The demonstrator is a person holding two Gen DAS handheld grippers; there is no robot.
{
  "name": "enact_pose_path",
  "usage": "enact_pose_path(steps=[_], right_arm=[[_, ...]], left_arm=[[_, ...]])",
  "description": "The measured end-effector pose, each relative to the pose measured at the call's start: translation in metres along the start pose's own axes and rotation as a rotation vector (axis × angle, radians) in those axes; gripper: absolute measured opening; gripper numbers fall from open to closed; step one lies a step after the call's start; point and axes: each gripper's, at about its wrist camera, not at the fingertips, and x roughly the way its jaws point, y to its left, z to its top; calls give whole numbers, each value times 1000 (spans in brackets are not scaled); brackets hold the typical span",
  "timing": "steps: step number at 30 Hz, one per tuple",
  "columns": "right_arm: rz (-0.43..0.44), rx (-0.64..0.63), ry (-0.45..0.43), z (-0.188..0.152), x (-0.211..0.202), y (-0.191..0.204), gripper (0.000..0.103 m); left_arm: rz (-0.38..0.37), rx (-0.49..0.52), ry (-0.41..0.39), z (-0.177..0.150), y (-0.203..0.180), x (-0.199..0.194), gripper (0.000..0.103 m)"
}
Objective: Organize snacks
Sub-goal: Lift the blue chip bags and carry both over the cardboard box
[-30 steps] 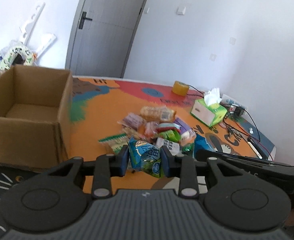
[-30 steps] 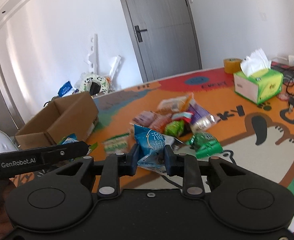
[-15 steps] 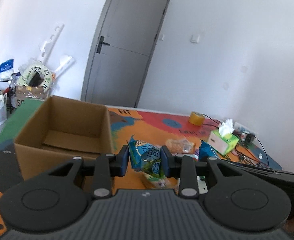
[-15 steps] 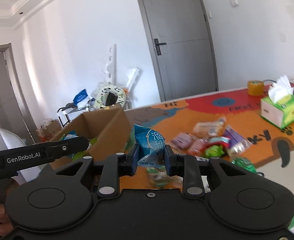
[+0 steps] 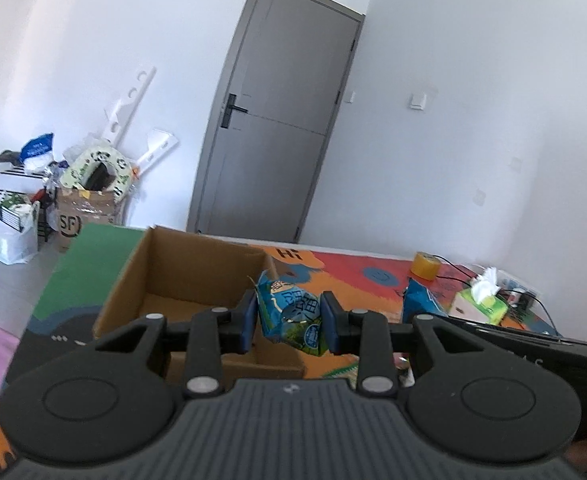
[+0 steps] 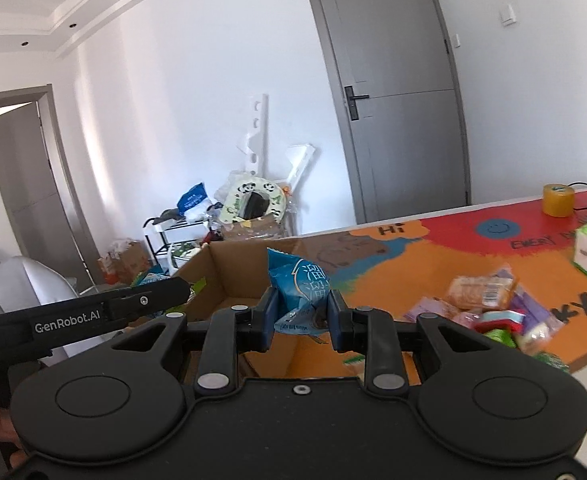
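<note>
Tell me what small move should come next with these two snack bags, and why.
Probably carry both a little further over the cardboard box, then let go. The left gripper is clamped on a blue and green bag, the right gripper on a blue bag, and both sit at the box's near edge, not yet above its floor.

Both wrist cameras look forward past their own fingers (image 5: 249, 320), close above the cardboard box (image 5: 197, 272) (image 6: 233, 268), sharing desk (image 5: 353, 276) and grey door (image 6: 397, 88).

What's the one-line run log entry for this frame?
left claw: shut on blue-green snack bag | right claw: shut on blue snack bag | both near open cardboard box | snack pile on table
</note>
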Motion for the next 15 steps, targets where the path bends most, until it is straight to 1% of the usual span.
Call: enact_pose_path(steps=[11, 15], right_arm=[[57, -13, 16, 10, 38, 20, 27], [75, -22, 21, 14, 49, 28, 27]], left_arm=[[80, -24, 7, 10, 38, 23, 33], [97, -43, 14, 13, 51, 34, 33]])
